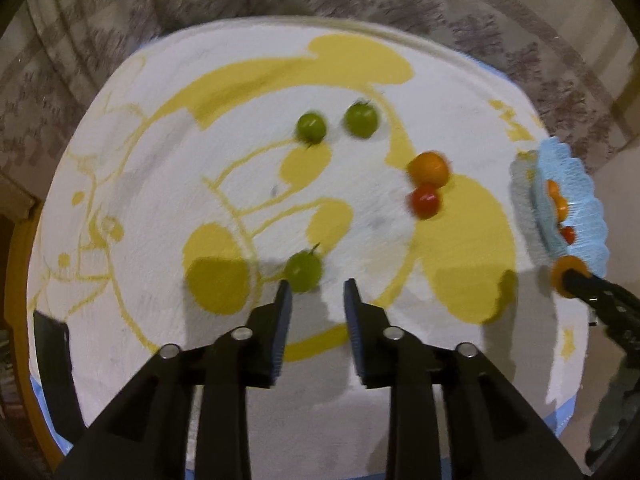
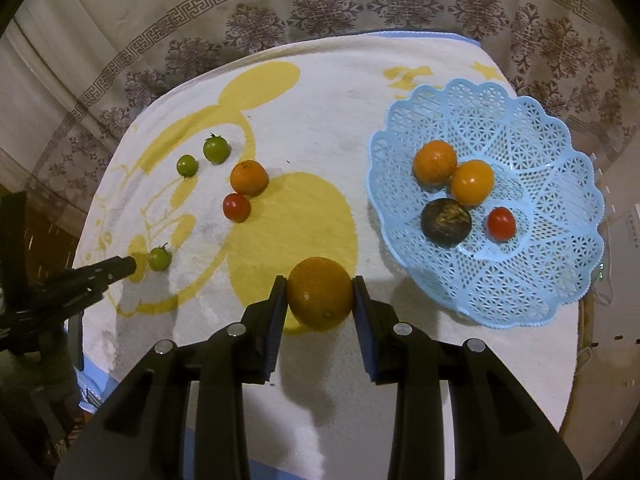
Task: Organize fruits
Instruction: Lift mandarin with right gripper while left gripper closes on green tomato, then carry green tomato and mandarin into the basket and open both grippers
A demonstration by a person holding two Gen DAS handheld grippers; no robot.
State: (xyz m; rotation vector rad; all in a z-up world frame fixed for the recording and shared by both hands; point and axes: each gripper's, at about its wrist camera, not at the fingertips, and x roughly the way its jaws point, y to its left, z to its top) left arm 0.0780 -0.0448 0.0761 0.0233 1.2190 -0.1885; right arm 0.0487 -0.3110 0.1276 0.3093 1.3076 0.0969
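Observation:
My right gripper [image 2: 320, 280] is shut on a large orange [image 2: 320, 292] held just above the white and yellow towel [image 2: 320, 120], left of the blue lattice basket [image 2: 500, 276]. The basket holds two oranges [image 2: 435, 161], a dark fruit [image 2: 445, 222] and a red tomato [image 2: 501, 223]. My left gripper [image 1: 318, 284] stands open with nothing between its fingers; a green tomato [image 1: 303, 266] lies just beyond its left fingertip. Farther out on the towel lie two green tomatoes [image 1: 311, 127], a small orange [image 1: 428, 168] and a red tomato [image 1: 425, 201].
The towel covers a round table whose edge drops to a patterned cloth [image 2: 320, 8] at the back. In the left wrist view the basket [image 1: 576, 184] sits at the far right edge, with the right gripper [image 1: 572, 276] in front of it.

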